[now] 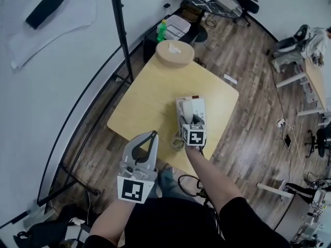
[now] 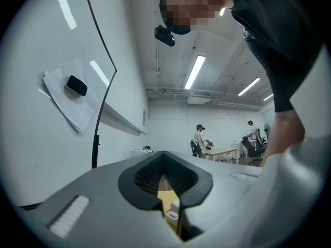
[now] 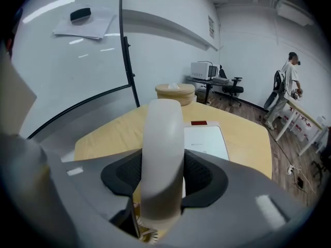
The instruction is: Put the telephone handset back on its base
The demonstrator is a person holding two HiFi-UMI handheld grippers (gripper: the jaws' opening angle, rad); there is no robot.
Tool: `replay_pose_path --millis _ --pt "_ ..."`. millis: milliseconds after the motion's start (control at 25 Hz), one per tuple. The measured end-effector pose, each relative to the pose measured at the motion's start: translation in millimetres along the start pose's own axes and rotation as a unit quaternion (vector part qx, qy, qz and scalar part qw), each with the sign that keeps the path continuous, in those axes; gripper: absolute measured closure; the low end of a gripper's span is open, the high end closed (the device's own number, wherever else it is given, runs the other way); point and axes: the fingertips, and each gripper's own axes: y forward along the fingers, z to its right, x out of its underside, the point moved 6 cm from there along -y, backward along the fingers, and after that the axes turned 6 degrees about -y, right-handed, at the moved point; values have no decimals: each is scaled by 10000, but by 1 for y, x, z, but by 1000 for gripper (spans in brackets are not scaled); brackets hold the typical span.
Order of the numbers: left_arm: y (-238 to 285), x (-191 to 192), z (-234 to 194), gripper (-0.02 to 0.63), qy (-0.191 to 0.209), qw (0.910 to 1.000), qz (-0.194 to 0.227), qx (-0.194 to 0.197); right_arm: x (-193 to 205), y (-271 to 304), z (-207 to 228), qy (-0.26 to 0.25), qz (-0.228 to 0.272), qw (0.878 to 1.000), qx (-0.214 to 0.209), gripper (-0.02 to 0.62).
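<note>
My right gripper (image 1: 191, 120) is shut on the white telephone handset (image 3: 163, 149), which stands up between its black pads and reaches past them. In the head view the handset (image 1: 185, 109) hangs just above the left side of the white base (image 1: 199, 106). The base (image 3: 206, 141) lies flat on the yellow table (image 1: 150, 105), with a red mark at its far end. The coiled cord (image 1: 177, 142) dangles near the table's front edge. My left gripper (image 1: 153, 135) is held off the table's near side, raised, with its jaws together and nothing between them (image 2: 163, 155).
A round wooden box (image 1: 175, 53) stands on the table's far corner. A black pole stand (image 1: 122, 32) and a whiteboard with an eraser (image 1: 45, 7) are to the left. A green bottle (image 1: 162, 31) sits beyond. People (image 3: 287, 84) stand at desks far back.
</note>
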Motion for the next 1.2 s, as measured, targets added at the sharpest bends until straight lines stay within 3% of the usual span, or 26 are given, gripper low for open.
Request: replay_pose_path --millis 520,840,1040,1200 --pt "-17 7 -6 606 -29 9999 -110 -67 -2 33 -3 -51 -819 9963 273 371" --pt "-20 13 -11 606 -58 9998 -154 -77 -2 45 -4 -183 -928 9951 275 367" --pt "-17 13 -8 606 -65 9999 -153 -28 0 47 -12 -243 -1006 9946 20 365" --pt "-15 13 -11 606 -38 9999 -156 -9 -6 37 -5 -300 -855 9958 130 341"
